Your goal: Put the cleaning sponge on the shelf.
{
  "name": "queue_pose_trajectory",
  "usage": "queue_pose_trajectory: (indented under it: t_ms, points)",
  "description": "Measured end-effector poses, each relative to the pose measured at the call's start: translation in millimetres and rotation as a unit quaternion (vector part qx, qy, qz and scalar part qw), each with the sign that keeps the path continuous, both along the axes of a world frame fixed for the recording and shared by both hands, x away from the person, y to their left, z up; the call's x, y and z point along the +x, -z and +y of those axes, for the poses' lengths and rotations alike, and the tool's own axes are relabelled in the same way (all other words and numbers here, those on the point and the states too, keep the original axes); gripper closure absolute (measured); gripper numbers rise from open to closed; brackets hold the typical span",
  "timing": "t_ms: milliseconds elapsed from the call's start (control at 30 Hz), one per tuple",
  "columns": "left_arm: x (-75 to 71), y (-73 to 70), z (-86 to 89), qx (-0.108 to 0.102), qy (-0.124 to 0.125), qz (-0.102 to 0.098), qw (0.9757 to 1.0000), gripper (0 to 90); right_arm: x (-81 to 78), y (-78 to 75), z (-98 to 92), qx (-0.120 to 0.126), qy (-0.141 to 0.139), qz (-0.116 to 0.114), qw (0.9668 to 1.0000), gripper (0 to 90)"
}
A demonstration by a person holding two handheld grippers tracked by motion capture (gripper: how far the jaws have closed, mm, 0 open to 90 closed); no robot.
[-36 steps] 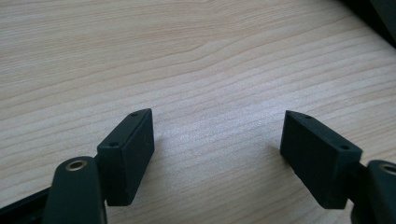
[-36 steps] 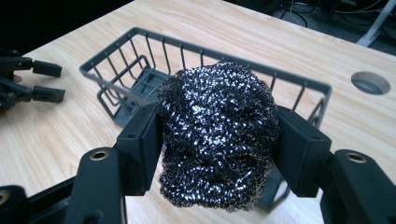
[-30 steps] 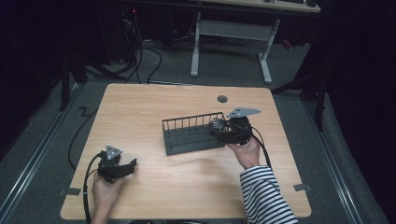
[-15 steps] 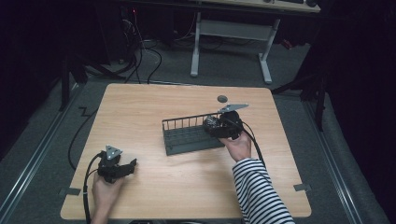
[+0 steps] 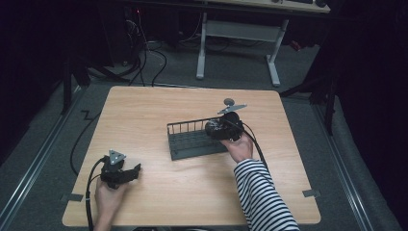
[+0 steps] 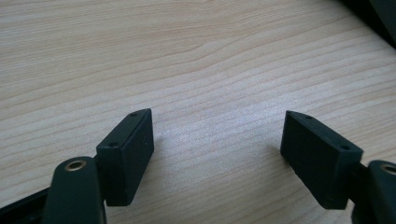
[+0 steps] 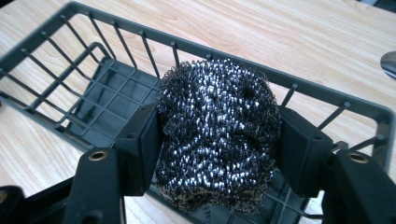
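Underneath, pale wood-grain bench (image 5: 159, 110) on grey floor, dark room, white-legged desk (image 5: 240, 36) beyond. Mid-bench, dark wire basket (image 5: 192, 142); small round disc (image 5: 228, 101) just behind. Right gripper (image 7: 217, 149) clamped on steel-wool scourer (image 7: 217, 140) over basket's end, scourer plain in right gripper view. Left gripper (image 6: 219, 154) spread wide, empty, near bench's front-left.

This looks like a lab or recording workspace, dimly lit. A plain wooden tabletop (image 5: 159, 120) stands on grey carpet (image 5: 43, 144), with black cables (image 5: 144, 57) trailing across the floor at the upper left of the frame. Behind it, at the top centre, a white-legged desk (image 5: 235, 43) stands against darkness.
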State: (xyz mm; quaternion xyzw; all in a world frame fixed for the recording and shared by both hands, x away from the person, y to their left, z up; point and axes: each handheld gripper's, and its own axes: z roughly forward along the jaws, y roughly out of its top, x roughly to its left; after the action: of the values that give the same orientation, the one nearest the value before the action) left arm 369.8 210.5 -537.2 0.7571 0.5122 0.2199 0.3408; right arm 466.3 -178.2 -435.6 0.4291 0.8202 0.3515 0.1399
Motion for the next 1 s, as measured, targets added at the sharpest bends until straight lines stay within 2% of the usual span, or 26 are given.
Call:
queue_pose_trajectory:
  t_ms: [433,700,1000]
  points:
    - [0.2,0.0,-0.2,0.0,0.001,0.001,1.0,25.7,7.0,11.3,8.2,-0.025,0.002,0.018,0.9995,36.2]
    - [0.3,0.0,-0.3,0.001,0.001,0.001,1.0,25.6,6.1,9.6,4.6,-0.014,0.002,0.019,0.9997,31.2]
    - [0.3,0.1,-0.5,0.001,0.001,0.0,1.0,25.5,-7.7,-3.1,-7.9,0.015,0.002,-0.011,0.9998,29.5]
